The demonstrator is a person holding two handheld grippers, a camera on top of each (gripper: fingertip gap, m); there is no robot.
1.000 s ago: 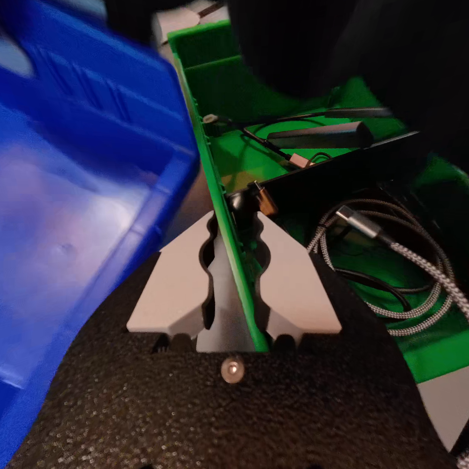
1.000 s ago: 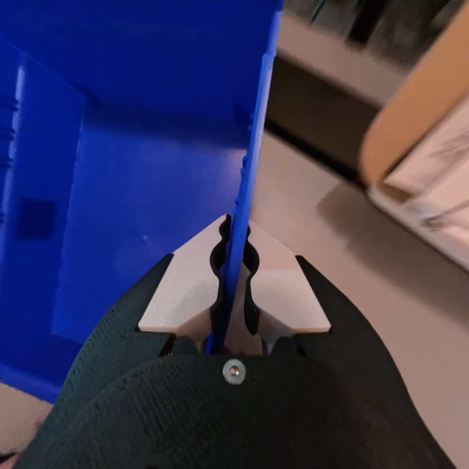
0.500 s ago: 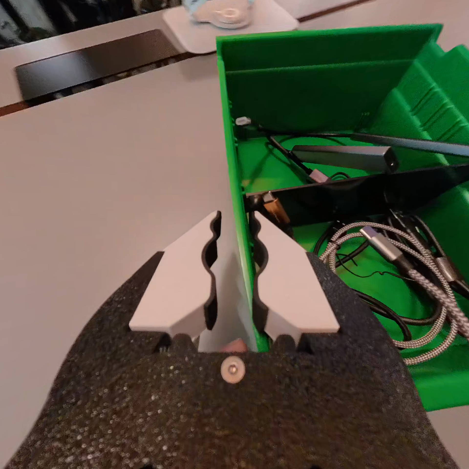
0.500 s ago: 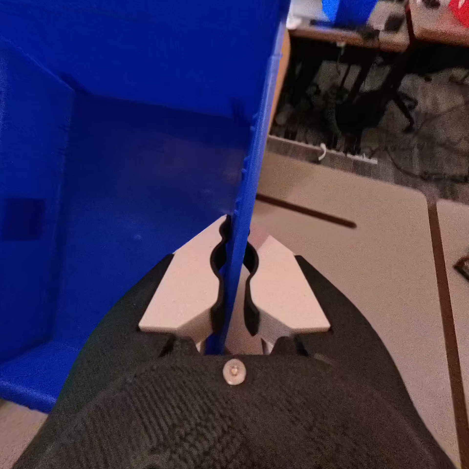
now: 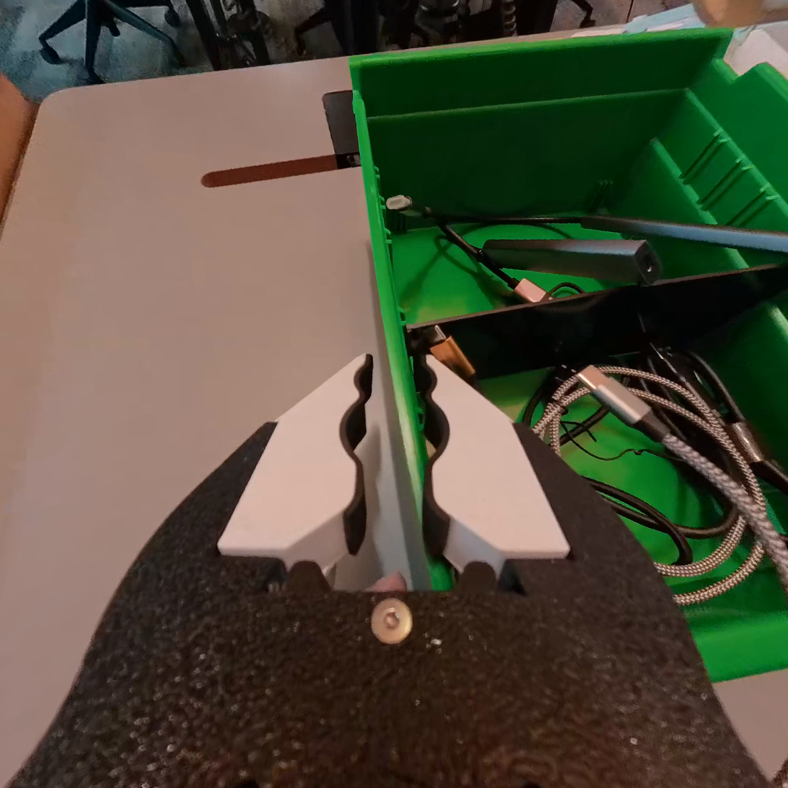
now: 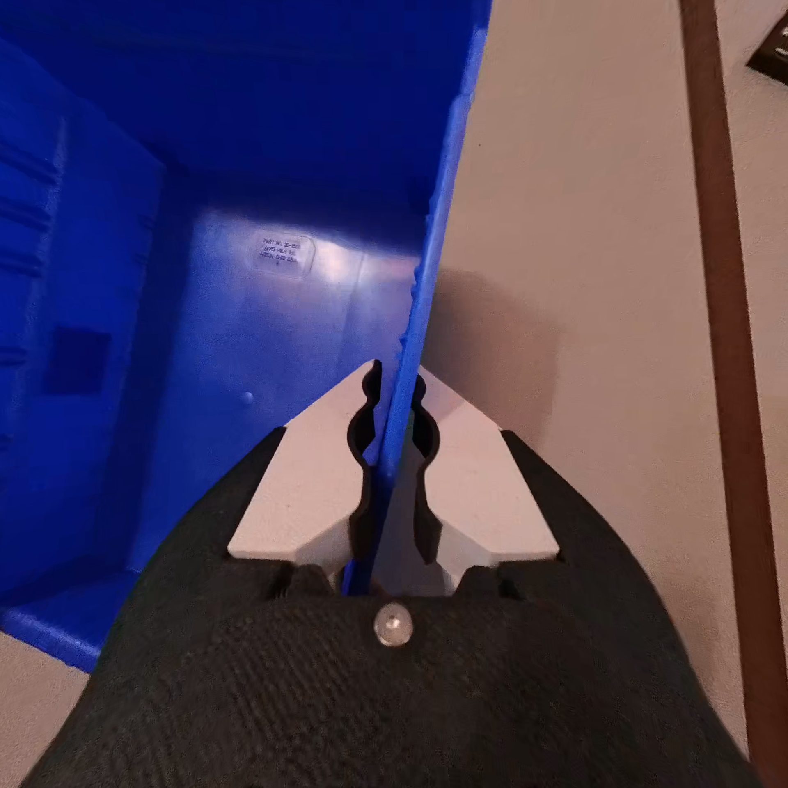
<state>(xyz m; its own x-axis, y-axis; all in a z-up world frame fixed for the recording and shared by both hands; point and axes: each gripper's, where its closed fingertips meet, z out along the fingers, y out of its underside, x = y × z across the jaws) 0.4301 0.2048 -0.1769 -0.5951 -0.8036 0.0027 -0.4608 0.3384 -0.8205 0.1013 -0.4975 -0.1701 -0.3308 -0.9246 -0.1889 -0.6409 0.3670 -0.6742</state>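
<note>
My left gripper (image 5: 397, 358) is shut on the left side wall of a green bin (image 5: 533, 64), one finger outside and one inside. A black divider (image 5: 597, 324) crosses the bin. Behind it lies a dark slim box (image 5: 567, 258) with thin leads. In front lie coiled braided and black cables (image 5: 703, 469). My right gripper (image 6: 398, 364) is shut on the right side wall of an empty blue bin (image 6: 256, 128). That bin is low at the table with a shadow beside it; I cannot tell whether it rests on it.
The grey table (image 5: 170, 298) runs left of the green bin to its far edge, with a brown slot (image 5: 273, 170) in it. Chair legs (image 5: 98, 38) stand beyond. In the right wrist view a brown seam (image 6: 725, 298) crosses the table (image 6: 575, 213), and a dark object (image 6: 772, 59) lies past it. My hands' fingertips stand some 80 centimeters from each other.
The blue bin has left the left wrist view. The green bin has shifted over the table with my left gripper. My right gripper has swung the blue bin down to the table.
</note>
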